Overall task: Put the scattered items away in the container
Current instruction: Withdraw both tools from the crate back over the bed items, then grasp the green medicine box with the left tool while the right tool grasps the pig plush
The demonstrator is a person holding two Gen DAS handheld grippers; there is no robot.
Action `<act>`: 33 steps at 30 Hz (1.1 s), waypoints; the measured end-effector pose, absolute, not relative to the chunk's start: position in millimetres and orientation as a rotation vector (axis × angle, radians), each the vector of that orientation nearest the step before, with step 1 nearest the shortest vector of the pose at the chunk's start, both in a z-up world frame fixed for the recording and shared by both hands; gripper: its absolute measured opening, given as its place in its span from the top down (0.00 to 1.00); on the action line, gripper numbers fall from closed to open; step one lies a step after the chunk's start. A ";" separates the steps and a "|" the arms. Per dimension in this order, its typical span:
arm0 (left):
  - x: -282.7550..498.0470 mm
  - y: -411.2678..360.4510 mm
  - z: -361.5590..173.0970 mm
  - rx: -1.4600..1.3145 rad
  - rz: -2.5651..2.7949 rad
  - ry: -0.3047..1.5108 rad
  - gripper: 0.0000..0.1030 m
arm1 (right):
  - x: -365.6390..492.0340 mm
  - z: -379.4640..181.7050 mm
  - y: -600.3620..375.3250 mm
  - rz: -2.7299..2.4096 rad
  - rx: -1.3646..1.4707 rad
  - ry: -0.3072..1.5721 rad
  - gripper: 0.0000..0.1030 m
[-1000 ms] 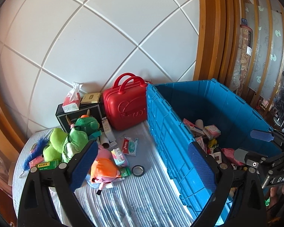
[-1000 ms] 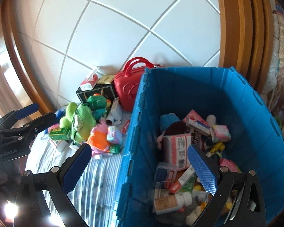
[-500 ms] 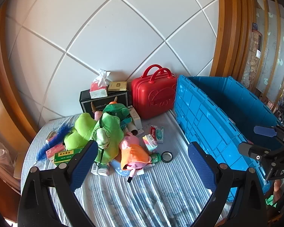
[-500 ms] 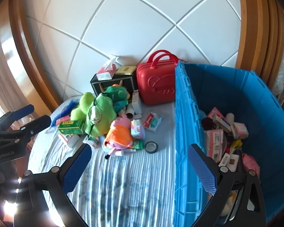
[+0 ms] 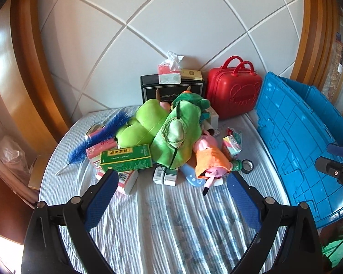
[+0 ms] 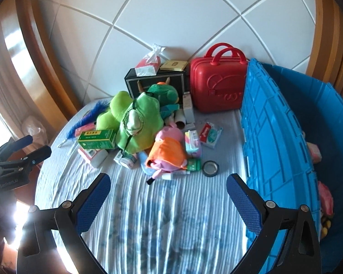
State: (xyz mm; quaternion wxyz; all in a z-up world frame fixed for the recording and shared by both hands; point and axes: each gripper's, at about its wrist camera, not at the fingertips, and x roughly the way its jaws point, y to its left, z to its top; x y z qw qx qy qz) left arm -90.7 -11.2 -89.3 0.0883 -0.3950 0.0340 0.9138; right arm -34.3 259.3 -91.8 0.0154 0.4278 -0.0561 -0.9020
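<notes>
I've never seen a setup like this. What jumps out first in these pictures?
Probably the bright heap of clutter mid-bed: a big lime-green plush toy sprawled over small cartons, with a pink plush pig in an orange dress lying beside it. Behind them a glossy red mini suitcase stands against the white panelled wall, and a large blue plastic crate fills the right side.
</notes>
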 end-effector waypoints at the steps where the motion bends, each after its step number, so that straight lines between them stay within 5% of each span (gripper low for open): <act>1: -92.8 -18.7 -95.8 -1.198 2.725 0.100 0.05 | -37.9 -96.5 254.7 -2.800 1.337 -0.170 0.00; 24: -207.7 -121.2 -279.5 -1.417 2.732 0.084 0.05 | -126.8 -231.3 195.4 -2.693 1.586 -0.075 0.00; 33: -251.2 -132.3 -305.1 -1.388 2.688 0.169 0.05 | -134.8 -249.9 181.9 -2.671 1.639 -0.058 0.00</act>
